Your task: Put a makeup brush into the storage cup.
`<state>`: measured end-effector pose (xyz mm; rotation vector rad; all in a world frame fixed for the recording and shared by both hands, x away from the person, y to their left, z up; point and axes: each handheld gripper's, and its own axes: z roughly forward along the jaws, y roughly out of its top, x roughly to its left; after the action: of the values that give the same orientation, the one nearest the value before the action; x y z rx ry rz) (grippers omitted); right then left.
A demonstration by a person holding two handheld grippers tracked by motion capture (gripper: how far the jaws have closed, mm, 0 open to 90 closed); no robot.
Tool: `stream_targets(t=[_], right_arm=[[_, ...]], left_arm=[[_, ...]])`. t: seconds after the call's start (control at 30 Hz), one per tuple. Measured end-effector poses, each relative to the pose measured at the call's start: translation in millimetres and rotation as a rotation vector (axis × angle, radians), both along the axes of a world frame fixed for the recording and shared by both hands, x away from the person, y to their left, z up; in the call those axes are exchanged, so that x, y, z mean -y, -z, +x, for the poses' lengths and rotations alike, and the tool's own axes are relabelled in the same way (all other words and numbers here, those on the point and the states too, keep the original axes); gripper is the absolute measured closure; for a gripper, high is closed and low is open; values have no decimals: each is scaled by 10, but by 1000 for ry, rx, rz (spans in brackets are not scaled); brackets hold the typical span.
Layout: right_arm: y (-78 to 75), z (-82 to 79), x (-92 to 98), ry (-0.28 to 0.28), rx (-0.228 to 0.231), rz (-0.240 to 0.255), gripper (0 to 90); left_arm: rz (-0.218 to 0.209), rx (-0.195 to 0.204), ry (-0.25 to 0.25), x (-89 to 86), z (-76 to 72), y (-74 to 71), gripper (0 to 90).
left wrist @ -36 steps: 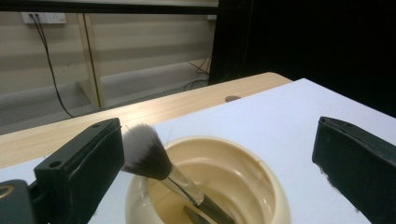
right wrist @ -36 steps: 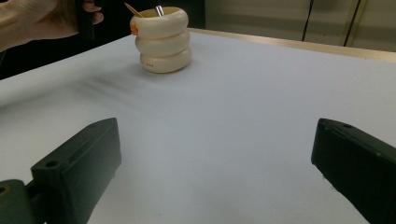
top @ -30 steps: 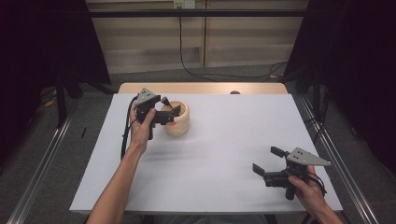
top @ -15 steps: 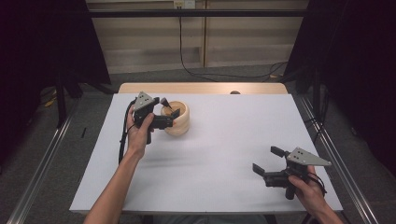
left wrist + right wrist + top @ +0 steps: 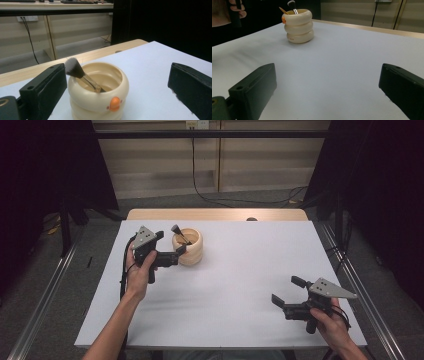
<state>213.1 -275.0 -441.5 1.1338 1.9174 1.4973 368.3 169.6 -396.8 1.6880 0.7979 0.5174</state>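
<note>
A cream, ring-shaped holder (image 5: 190, 251) with an orange beak (image 5: 115, 103) stands at the back left of the white table. A makeup brush (image 5: 75, 70) leans inside it, bristles up (image 5: 176, 228). My left gripper (image 5: 172, 244) is open just left of the holder. In the left gripper view its jaws (image 5: 117, 82) stand wide on either side of the holder without touching it. My right gripper (image 5: 286, 291) rests low at the front right, open and with nothing in it (image 5: 327, 90). From there the holder (image 5: 299, 26) sits far off.
The white sheet (image 5: 240, 285) covers the table up to a wooden strip (image 5: 215, 215) at the back edge. Metal rails run along both sides on the floor. A cable (image 5: 220, 200) lies on the floor behind the table.
My left gripper has drawn back leftward and toward the person, away from the holder. The brush stays in the holder. The right gripper has not moved.
</note>
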Motion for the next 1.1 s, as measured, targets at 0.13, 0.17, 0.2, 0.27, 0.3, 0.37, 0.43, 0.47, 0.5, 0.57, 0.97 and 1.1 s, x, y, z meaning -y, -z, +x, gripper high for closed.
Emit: stream_targets(t=[0.13, 0.17, 0.2, 0.27, 0.3, 0.37, 0.43, 0.47, 0.5, 0.57, 0.97, 1.1], right_arm=[[2, -4, 5, 4, -3, 0, 7], [1, -5, 6, 5, -2, 0, 7], [0, -8, 6, 5, -3, 0, 7], [2, -11, 6, 7, -2, -1, 7], [4, -11, 6, 6, -3, -4, 7], [5, -10, 6, 8, -2, -5, 7], [5, -9, 7, 10, -2, -3, 7], [5, -9, 9, 11, -3, -2, 7], [6, -8, 12, 12, -4, -2, 7], [8, -5, 18, 15, -3, -4, 7], [11, -13, 26, 27, 1, -8, 9], [12, -18, 28, 28, -1, -6, 9]], left_arm=[[-7, -2, 7, -21, -73, -3, 20], [-12, 2, 10, -24, -93, -5, 21], [-15, 4, 17, -31, -112, -8, 21], [-27, 10, 28, -40, -149, -10, 16], [-25, 16, 28, -42, -171, -13, 14], [-26, 19, 20, -44, -209, -12, 19], [-19, 19, 17, -47, -248, 1, 20], [-11, 21, 16, -47, -270, 13, 20], [-7, 20, 18, -51, -294, 23, 22], [-7, 20, 16, -58, -330, 43, 22], [-14, 10, 3, -206, -555, 158, 22], [-7, 15, 14, -255, -643, 209, 21]])
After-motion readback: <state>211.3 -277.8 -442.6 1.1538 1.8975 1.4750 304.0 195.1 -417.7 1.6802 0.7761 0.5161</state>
